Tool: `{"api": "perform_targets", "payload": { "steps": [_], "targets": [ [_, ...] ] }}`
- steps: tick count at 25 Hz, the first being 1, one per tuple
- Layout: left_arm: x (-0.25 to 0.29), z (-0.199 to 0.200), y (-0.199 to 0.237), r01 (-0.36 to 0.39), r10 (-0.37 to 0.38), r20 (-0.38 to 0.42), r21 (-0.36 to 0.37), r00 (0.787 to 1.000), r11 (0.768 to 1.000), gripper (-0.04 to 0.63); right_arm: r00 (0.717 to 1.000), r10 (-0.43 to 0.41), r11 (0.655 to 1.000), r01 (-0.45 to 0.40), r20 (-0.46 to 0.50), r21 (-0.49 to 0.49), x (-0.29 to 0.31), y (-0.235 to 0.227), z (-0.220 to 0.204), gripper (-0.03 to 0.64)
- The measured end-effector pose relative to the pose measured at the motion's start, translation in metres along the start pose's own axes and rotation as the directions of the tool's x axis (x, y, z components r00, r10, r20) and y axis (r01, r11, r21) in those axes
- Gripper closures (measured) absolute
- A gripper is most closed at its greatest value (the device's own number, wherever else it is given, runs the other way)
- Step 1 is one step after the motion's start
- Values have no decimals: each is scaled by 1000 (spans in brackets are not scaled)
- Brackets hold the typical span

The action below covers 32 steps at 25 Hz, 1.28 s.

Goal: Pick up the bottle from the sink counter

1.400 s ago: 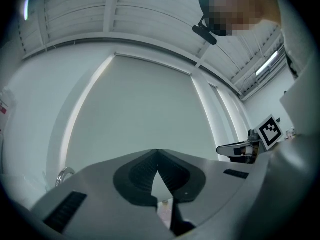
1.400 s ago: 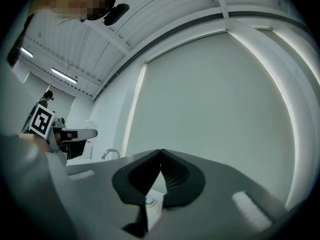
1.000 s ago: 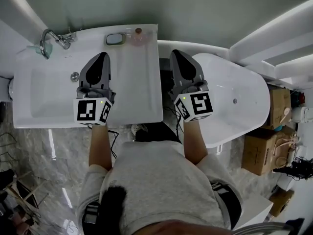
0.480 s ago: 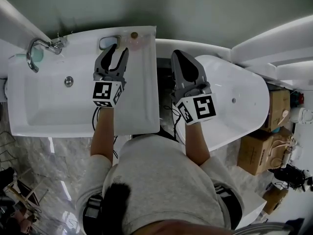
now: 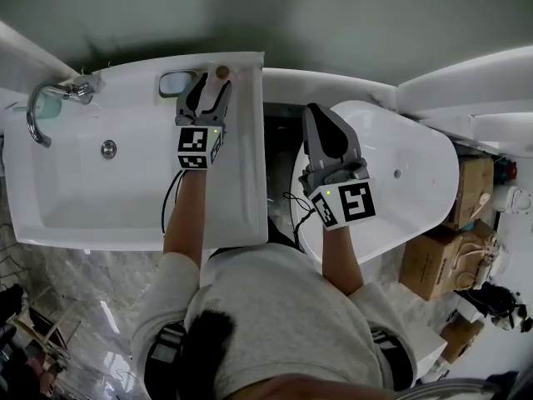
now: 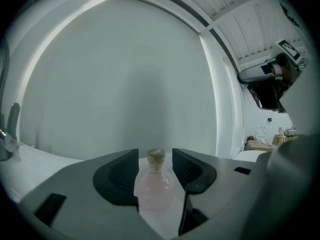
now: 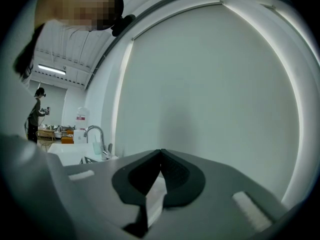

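A small pinkish translucent bottle (image 5: 223, 73) with a cork stopper stands at the back right corner of the white sink counter (image 5: 246, 165). My left gripper (image 5: 211, 83) reaches out to it, and its jaws have just been opening. In the left gripper view the bottle (image 6: 155, 186) stands upright between the two dark pads (image 6: 120, 176), which flank it without visibly pressing on it. My right gripper (image 5: 315, 109) hovers shut and holds nothing, over the gap between the counter and the bathtub. Its jaws meet at the tips in the right gripper view (image 7: 161, 152).
A chrome faucet (image 5: 42, 107) and a pale green cup stand at the counter's back left, above the basin with its drain (image 5: 108, 148). A small oval dish (image 5: 175, 82) sits left of the bottle. A white bathtub (image 5: 408, 173) lies to the right, cardboard boxes (image 5: 433, 252) beyond it.
My left gripper has travelled from the counter's front edge to its back right corner and gone from shut to open around the bottle. The right gripper shifted slightly and stayed shut.
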State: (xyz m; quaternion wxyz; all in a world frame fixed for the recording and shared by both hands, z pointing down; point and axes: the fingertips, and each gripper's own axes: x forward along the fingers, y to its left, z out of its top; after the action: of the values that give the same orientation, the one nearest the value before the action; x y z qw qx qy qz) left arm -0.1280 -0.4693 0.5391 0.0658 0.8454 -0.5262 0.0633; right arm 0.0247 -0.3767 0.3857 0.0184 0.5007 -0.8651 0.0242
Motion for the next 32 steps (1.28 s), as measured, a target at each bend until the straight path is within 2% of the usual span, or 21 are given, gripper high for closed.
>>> {"api": "perform_targets", "payload": {
  "steps": [12,14,22,32],
  "targets": [
    [43,-21,-2,-30,30,-29,23,999,999,402,998,-12,1000,13,-60,16,0,-19,-25,614],
    [44,-22,2,-49,49,-23,27,999,998,436,998,-12,1000,13,-63,15,-1,-20,-26,614],
    [38,-19,2,-72,74,-42,50,996,996,454,998,1,1000,0,-65,13,-1,-18,-28,614],
    [-6,28,1,-55,56,-7,67,998,996,454,999,36,999,-36,-31,8,0,4,-15,614]
  ]
}}
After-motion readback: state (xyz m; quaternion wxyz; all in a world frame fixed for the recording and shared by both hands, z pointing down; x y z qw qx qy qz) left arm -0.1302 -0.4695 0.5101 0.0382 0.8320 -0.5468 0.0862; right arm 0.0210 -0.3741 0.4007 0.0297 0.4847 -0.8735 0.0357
